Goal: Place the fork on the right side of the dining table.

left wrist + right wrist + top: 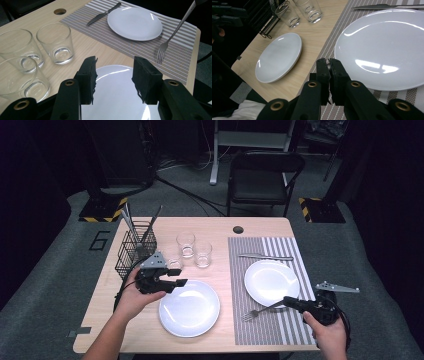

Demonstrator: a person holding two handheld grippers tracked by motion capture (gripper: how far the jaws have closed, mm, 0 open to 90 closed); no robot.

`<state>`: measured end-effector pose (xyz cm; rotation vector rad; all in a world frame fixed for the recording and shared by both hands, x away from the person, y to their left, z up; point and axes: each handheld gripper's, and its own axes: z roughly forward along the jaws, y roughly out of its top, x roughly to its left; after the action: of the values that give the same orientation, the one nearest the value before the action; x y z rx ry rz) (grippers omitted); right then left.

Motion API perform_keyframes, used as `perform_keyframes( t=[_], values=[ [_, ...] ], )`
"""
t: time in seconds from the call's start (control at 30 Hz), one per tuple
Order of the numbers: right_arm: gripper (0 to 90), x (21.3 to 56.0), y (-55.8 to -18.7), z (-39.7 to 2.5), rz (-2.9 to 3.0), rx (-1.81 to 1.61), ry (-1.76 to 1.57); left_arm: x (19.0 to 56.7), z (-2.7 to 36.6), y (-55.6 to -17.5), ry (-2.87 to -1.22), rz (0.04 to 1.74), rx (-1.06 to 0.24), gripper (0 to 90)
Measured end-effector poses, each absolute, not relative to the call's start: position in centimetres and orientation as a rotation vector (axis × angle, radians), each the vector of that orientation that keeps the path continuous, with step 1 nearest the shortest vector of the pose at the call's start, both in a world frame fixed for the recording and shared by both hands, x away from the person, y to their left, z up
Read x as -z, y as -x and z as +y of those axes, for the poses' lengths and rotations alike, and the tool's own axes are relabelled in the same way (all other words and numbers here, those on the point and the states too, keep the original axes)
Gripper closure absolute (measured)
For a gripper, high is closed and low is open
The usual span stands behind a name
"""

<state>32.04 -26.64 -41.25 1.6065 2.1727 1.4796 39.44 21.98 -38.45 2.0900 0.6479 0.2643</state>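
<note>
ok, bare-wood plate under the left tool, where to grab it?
Take the plate by its rim at the edge nearest the left tool, coming in low from the upper left. It lies flat on the table, so only the thin raised rim gives purchase. The open jaws already straddle that edge in the left gripper view. Approaching there keeps clear of the glasses.

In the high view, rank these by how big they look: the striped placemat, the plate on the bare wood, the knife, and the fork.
1. Striped placemat, largest.
2. Plate on the bare wood.
3. Knife.
4. Fork, held by the right gripper; its handle end is hidden in the jaws, so fork versus knife is unsure.
</note>
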Motion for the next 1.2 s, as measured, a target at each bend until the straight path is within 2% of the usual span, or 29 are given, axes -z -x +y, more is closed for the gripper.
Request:
perform_keyframes(
  t=[1.2],
  values=[
    [79.4,45.4,-32.2,-30.0,2.051,-1.408,-1.848,38.4,22.2,-39.5,-2.089,0.663,-0.255,53.3]
  ],
)
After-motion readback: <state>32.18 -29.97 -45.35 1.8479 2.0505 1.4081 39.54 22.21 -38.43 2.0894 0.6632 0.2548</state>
